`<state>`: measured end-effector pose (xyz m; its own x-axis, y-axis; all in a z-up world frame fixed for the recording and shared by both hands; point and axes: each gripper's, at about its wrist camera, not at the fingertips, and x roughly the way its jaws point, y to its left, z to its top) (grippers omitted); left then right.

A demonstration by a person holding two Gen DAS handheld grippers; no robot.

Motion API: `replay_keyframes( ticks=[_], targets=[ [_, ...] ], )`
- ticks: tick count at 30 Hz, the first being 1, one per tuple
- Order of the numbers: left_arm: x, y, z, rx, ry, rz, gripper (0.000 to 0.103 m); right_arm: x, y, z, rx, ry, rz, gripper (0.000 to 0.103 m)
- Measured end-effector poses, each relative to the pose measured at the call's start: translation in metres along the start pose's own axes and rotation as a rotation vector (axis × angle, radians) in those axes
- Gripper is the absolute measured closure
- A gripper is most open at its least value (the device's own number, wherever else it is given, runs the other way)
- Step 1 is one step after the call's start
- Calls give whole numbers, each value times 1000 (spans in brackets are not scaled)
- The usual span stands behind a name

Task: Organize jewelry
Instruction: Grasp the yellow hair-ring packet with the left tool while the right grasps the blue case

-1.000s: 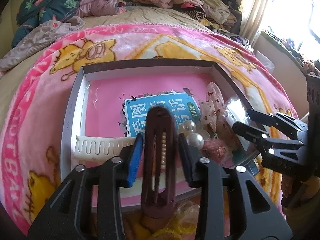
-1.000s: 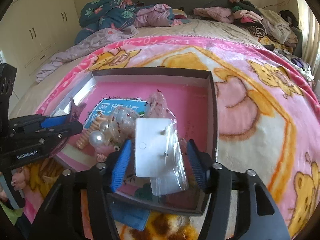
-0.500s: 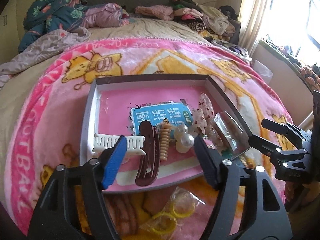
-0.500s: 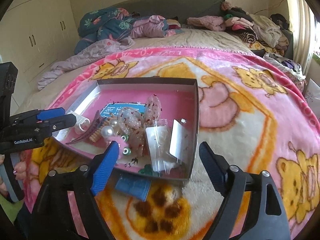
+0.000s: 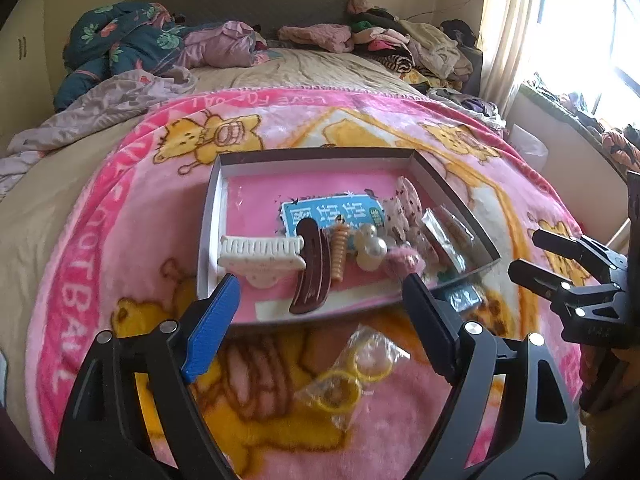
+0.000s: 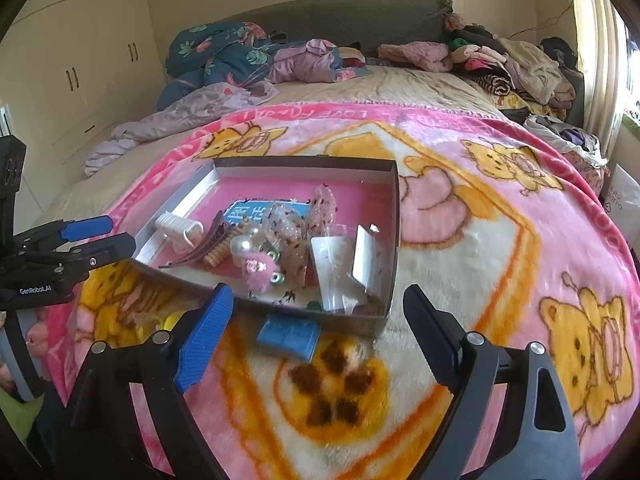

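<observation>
A shallow box point(image 5: 212, 216) with a pink floor lies on the blanket and holds the jewelry. Inside are a brown hair clip point(image 5: 314, 264), a white claw clip point(image 5: 260, 250), a pearl piece point(image 5: 372, 246) and a clear bag with an earring card point(image 6: 340, 272). My left gripper point(image 5: 320, 292) hovers before the box's near edge, its jaws opening with nothing between them. My right gripper point(image 6: 318, 300) hangs before the box's near right corner, jaws also opening and empty. A bag of yellow rings point(image 5: 348, 380) and a blue packet point(image 6: 288, 336) lie outside the box.
A pink cartoon blanket point(image 6: 500, 260) covers the near half of the bed. Heaps of clothes point(image 6: 248, 56) crowd the headboard end. White cupboards point(image 6: 80, 60) stand on the left, a curtained window point(image 5: 560, 32) on the right. A hand point(image 6: 8, 372) shows at the left edge.
Both grippers let go, the left of the brown hair clip and the right of the earring-card bag, which now lie in the box. Both have opened wide and drawn back and up.
</observation>
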<state>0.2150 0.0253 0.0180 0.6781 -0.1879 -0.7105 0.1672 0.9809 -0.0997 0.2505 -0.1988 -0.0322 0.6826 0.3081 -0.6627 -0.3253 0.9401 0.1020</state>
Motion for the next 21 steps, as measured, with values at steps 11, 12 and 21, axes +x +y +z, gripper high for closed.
replay_keyframes(
  ticks=[11,12,21],
  targets=[
    [-7,3,-32,31,30,1,25,-9,17,-17,-22,17,-3,18],
    [-6,2,-35,41,37,3,25,-9,19,-19,-25,20,-5,18],
    [7,-1,-64,103,99,7,25,1,25,-36,-24,60,-10,18]
  ],
)
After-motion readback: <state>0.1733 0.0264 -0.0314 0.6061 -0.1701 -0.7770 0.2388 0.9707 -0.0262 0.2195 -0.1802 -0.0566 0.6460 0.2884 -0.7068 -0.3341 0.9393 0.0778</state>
